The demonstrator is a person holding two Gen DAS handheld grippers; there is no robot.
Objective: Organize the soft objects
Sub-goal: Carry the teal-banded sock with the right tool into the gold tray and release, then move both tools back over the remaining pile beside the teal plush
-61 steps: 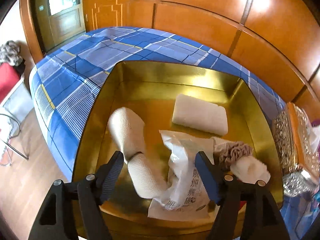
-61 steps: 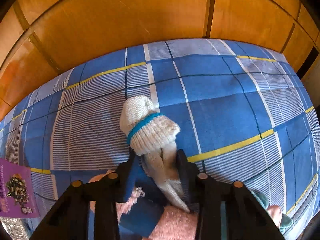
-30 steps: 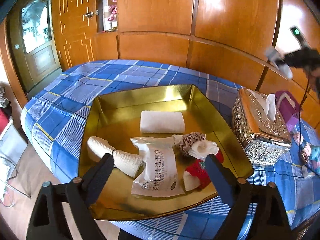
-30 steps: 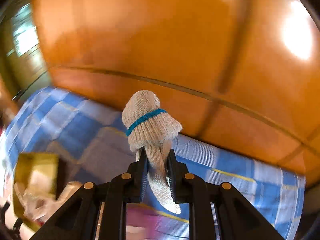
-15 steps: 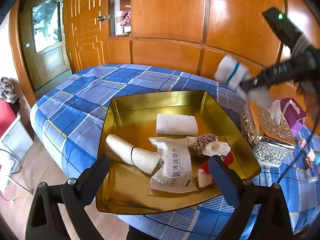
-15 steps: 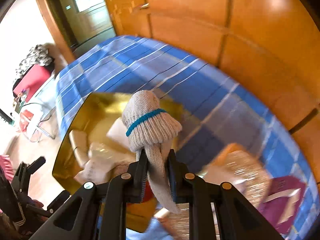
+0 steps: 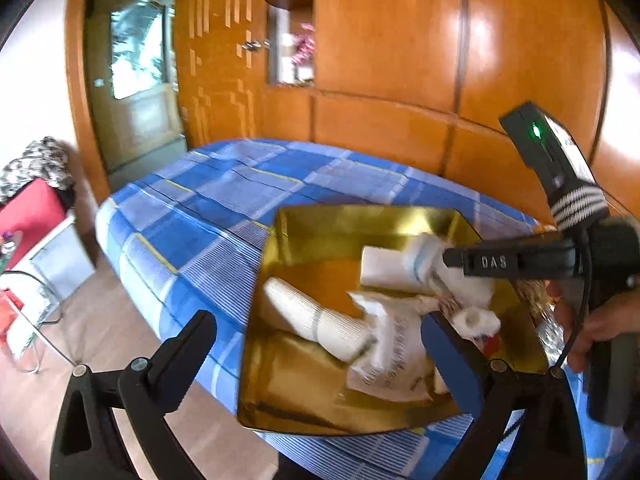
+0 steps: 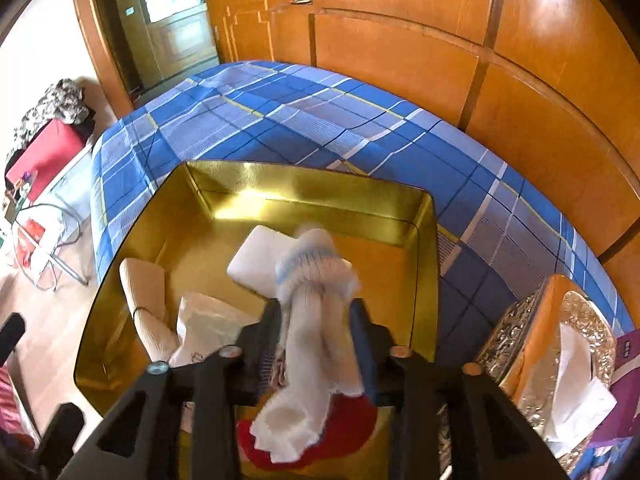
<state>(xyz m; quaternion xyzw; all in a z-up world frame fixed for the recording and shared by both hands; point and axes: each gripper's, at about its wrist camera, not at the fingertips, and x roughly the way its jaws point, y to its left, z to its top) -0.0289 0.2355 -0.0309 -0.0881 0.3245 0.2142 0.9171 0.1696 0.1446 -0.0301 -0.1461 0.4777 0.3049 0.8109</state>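
A gold tray [image 8: 304, 184] [image 7: 360, 216] lies on the blue checked bed. A white knitted sock with a blue band [image 8: 316, 280] [image 7: 424, 256] hangs blurred between the jaws of my right gripper [image 8: 316, 308] above the tray; the jaws are opening and the sock is slipping free. Under it lie a white folded towel [image 8: 260, 256], a beige rolled stocking [image 8: 140, 292], a wipes pack [image 8: 208, 320] and a red and white sock [image 8: 320, 436]. My left gripper [image 7: 318, 322] stands wide open at the tray's near side, holding nothing.
An ornate silver tissue box [image 8: 540, 352] and a purple packet [image 8: 624, 364] stand right of the tray. Wood panelling [image 8: 400, 52] backs the bed. The bed edge drops to the floor [image 7: 100, 320] at left. A person's hand [image 7: 600, 320] holds the right gripper.
My right gripper swung from the wall side down over the tray with the sock, and its jaws have parted. The left gripper drew back from the tray and widened a little.
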